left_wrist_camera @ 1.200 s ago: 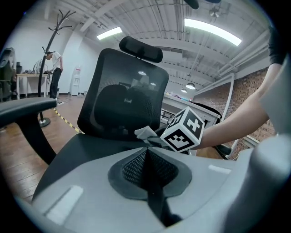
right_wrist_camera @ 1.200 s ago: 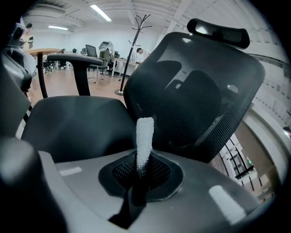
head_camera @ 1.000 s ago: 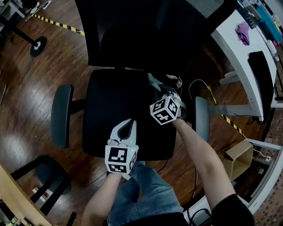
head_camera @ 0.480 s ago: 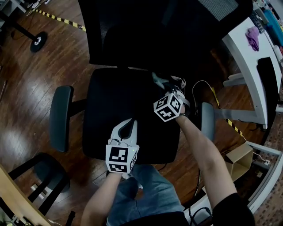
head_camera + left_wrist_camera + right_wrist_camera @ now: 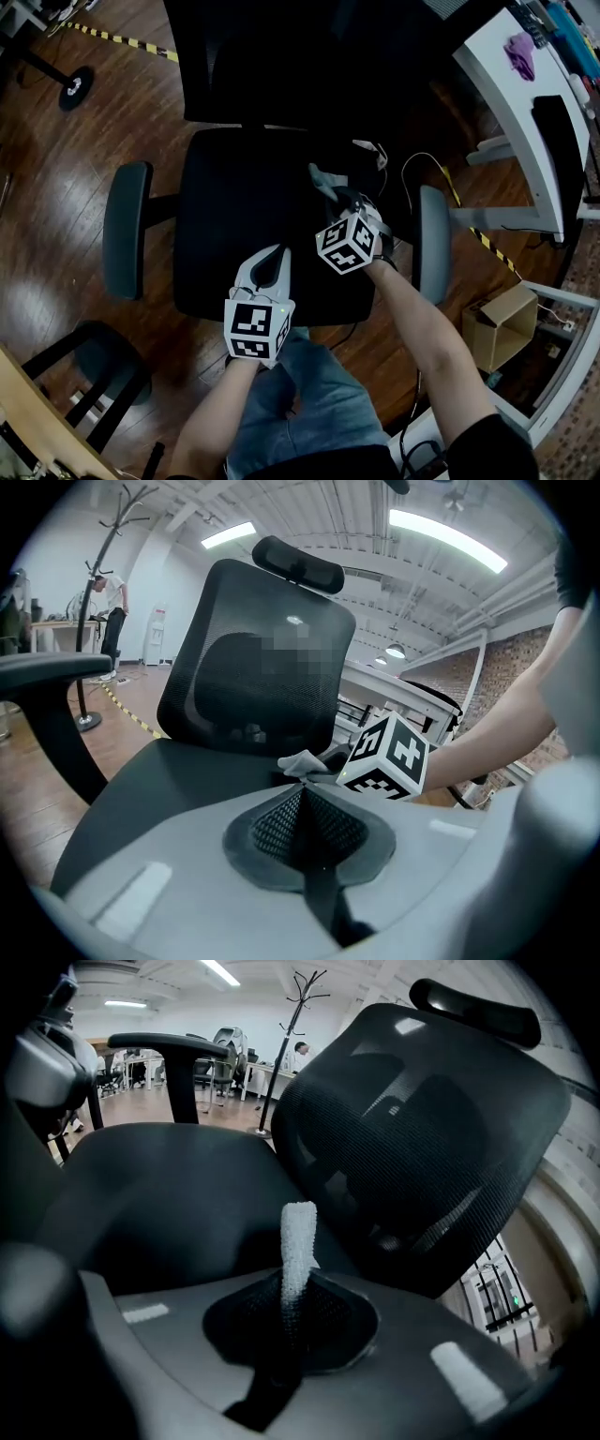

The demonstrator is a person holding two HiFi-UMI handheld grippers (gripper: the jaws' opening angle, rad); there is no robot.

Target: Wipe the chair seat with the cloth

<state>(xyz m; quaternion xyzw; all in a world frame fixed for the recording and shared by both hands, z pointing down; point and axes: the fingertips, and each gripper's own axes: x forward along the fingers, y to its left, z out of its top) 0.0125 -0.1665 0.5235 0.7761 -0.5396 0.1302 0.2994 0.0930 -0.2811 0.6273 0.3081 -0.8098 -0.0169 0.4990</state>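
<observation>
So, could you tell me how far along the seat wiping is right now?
Done: the cloth is picked up, clamped in the right gripper. In hand: it is held at the right rear of the chair seat; contact is unclear. The left gripper is shut and empty near the front edge. Left: no wiped area shows, so most of the seat likely remains.
</observation>
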